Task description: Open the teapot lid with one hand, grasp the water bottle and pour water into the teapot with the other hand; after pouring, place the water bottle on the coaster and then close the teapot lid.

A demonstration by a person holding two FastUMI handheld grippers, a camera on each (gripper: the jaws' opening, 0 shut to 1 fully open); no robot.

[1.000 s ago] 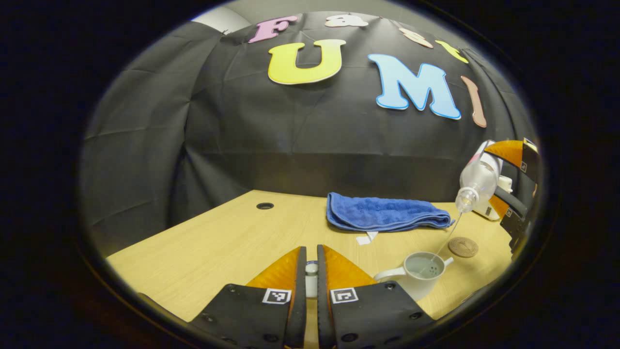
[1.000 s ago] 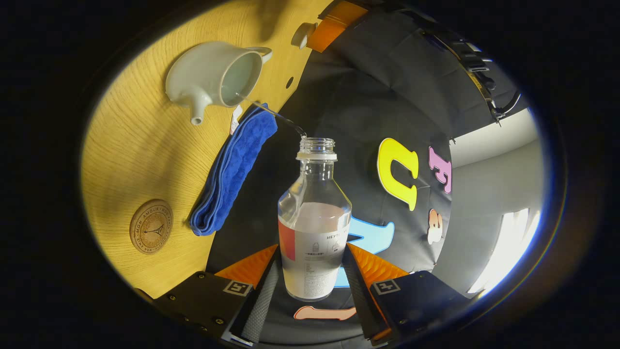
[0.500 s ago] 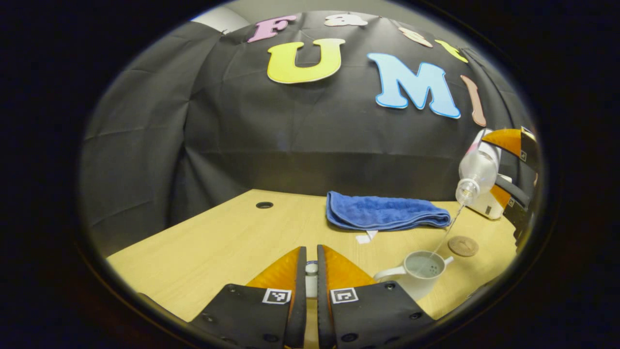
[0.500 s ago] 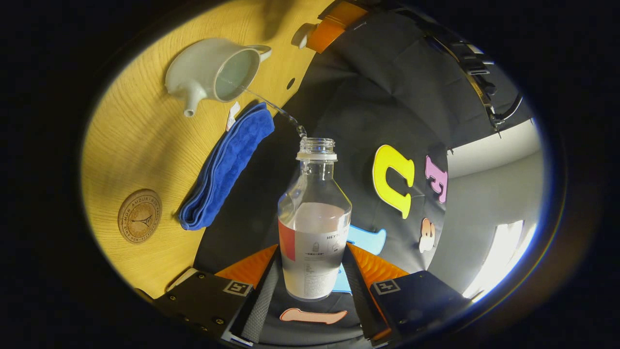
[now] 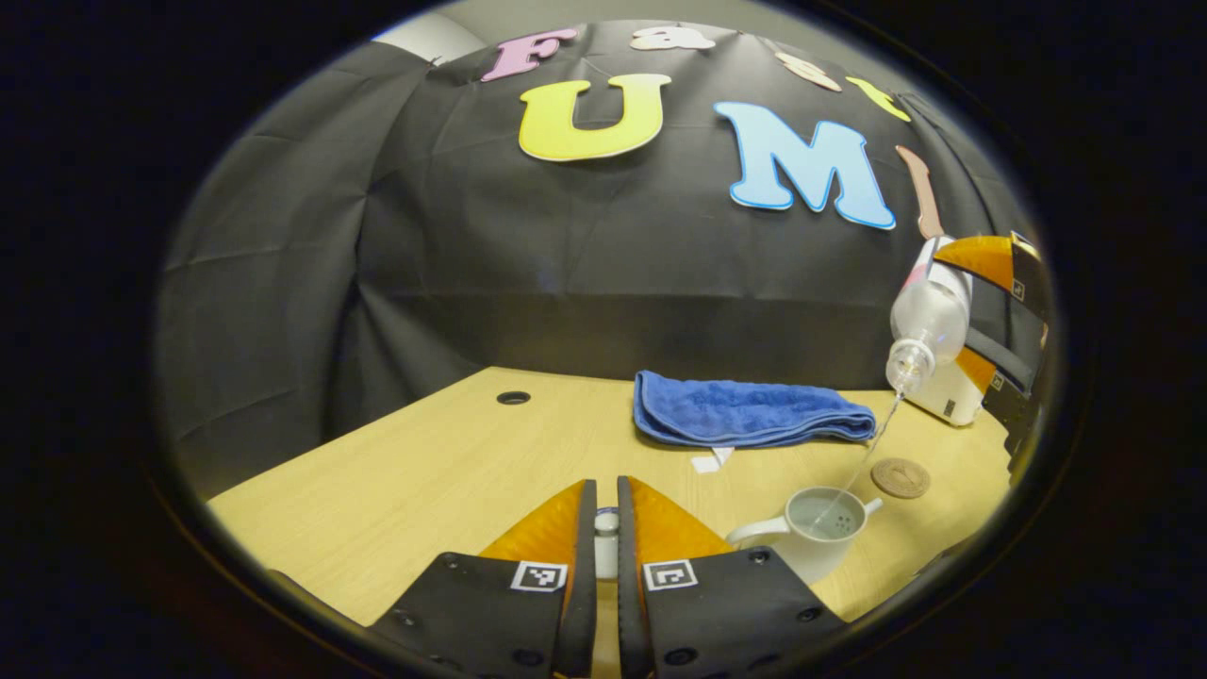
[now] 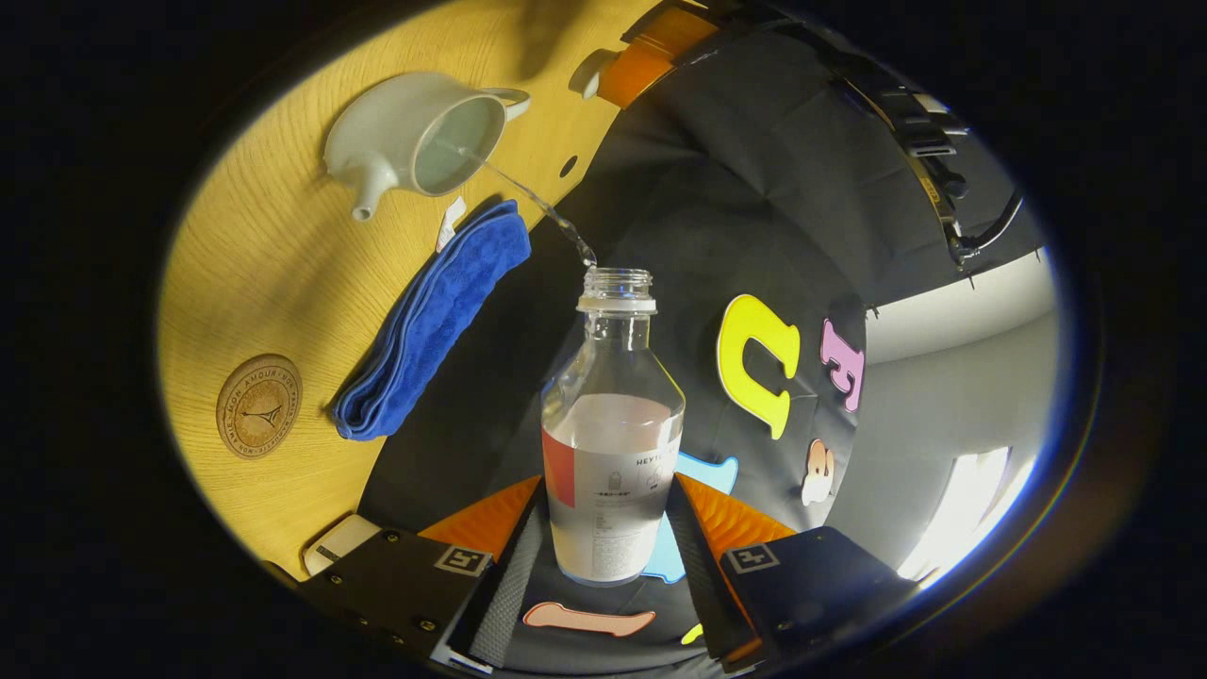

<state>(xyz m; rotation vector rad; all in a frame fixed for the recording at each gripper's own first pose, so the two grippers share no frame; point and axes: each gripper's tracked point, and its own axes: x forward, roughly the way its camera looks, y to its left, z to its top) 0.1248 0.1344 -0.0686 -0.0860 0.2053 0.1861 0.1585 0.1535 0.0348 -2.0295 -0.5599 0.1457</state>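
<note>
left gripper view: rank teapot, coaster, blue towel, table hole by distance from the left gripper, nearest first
From the left gripper:
1. Teapot, just right of it.
2. Coaster, farther right, and blue towel, ahead and right: too close to call.
3. Table hole, far edge, slightly left.

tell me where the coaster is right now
The coaster lies bare on the table, at the right of the left gripper view, just beyond the teapot and near the towel.

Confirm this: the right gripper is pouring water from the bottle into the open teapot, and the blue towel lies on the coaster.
Not quite. The blue towel lies on the table beside the coaster, apart from it, as the right gripper view shows. The rest holds: the right gripper tips the bottle and its stream falls into the open teapot.
</note>
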